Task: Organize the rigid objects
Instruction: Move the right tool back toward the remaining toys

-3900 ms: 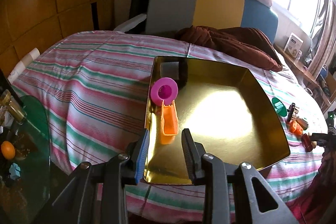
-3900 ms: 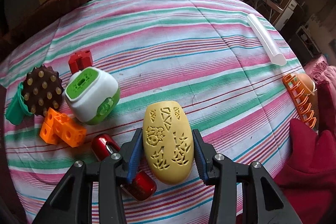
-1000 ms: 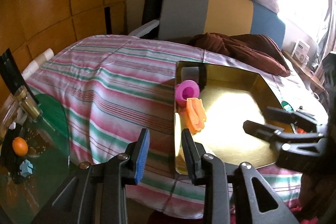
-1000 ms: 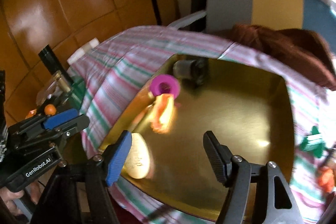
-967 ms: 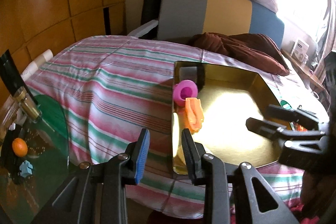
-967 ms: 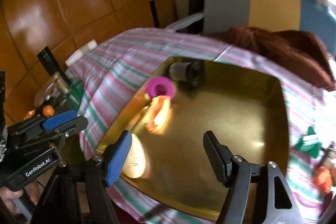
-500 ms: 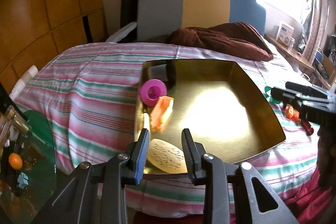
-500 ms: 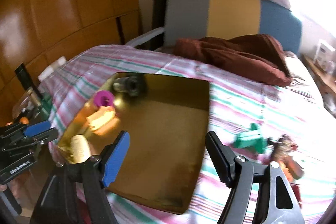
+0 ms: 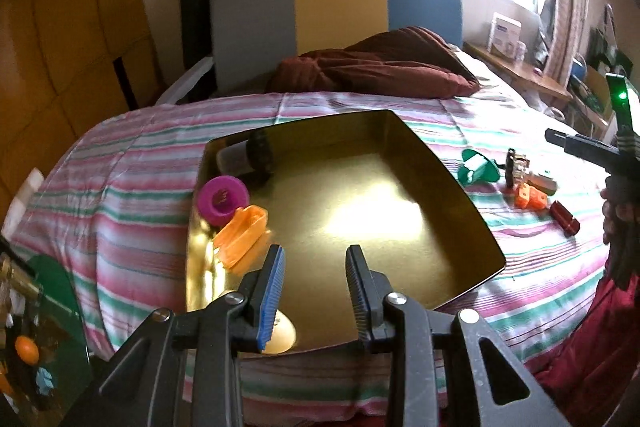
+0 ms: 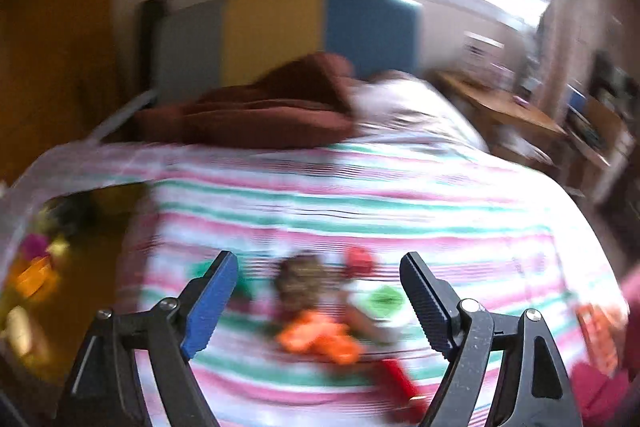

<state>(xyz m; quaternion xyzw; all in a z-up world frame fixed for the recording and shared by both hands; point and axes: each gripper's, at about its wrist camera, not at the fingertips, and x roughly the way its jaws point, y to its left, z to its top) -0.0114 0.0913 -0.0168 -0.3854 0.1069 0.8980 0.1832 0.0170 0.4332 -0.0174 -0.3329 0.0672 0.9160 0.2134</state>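
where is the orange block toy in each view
Left wrist: the orange block toy lies at the right on the striped bedspread, beyond the gold tray.
Right wrist: blurred, low centre, between the open fingers.
Shared landmark: the brown pillow.

dropped the yellow oval (image 9: pixel 280 333) in the gold tray (image 9: pixel 472 211), my right gripper (image 10: pixel 316 301) now empty, swung back over the loose toys (image 10: pixel 320 335)

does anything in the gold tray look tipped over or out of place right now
Mildly. The orange toy lies tilted against the tray's left wall beside the pink cup, and the yellow oval sits at the near rim, partly hidden. Nothing looks spilled or broken.
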